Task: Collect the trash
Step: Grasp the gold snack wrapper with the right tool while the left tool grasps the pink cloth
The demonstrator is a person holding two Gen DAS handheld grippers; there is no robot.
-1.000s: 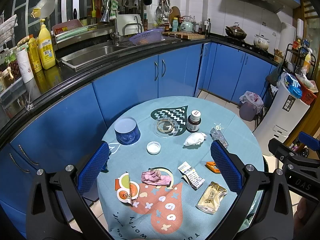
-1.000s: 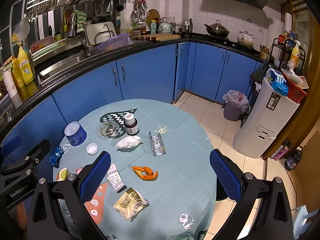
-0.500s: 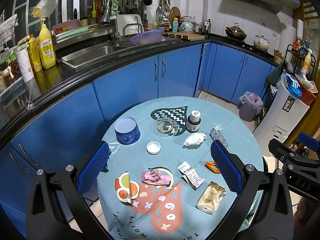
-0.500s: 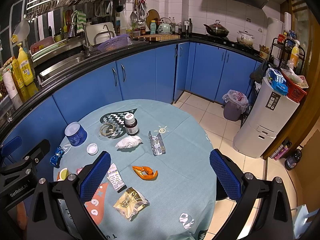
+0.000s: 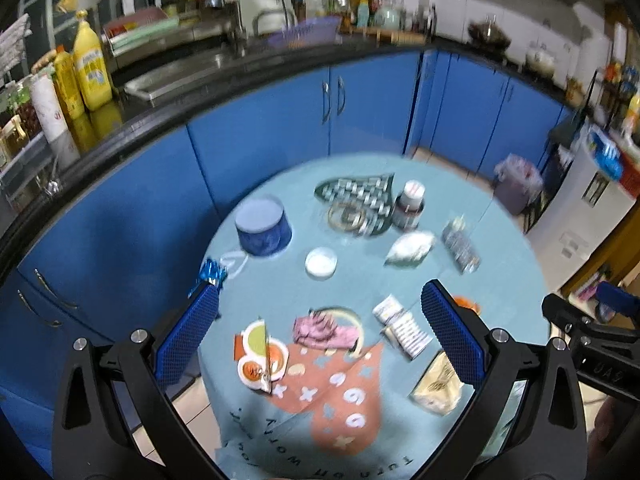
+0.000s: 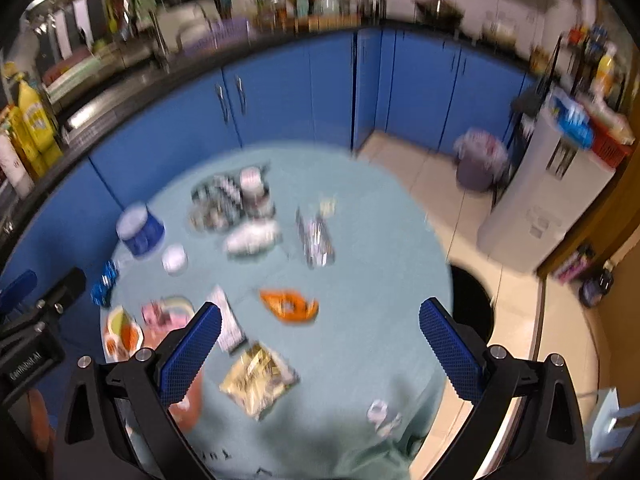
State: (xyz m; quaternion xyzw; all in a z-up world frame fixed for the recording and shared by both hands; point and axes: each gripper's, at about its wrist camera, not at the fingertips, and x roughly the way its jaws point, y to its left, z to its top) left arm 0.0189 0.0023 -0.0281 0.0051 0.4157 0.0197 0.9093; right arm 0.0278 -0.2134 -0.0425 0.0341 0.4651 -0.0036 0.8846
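Trash lies scattered over the round tabletop (image 5: 500, 280) with its teal cloth: a pink crumpled wrapper (image 5: 324, 329) near the front edge, a printed paper slip (image 5: 402, 326) to its right, a gold foil packet (image 5: 436, 384) at the front right, an orange wrapper (image 6: 289, 306) near the middle, a white crumpled tissue (image 5: 410, 246) and a silver blister pack (image 5: 461, 245) farther back. A blue tub (image 5: 262, 226), a small white lid (image 5: 321, 262) and a dark bottle (image 5: 409, 205) stand among them.

The left claw (image 5: 320, 336) hangs above the near edge of the tabletop, tilted downward, its blue-padded jaws spread wide with nothing between them; the pink wrapper sits in the gap below. The right claw (image 6: 320, 344) is held to the right of it, also angled down over the cloth, jaws wide apart and empty, with the gold packet showing just inside its left finger. Both views are motion-blurred.
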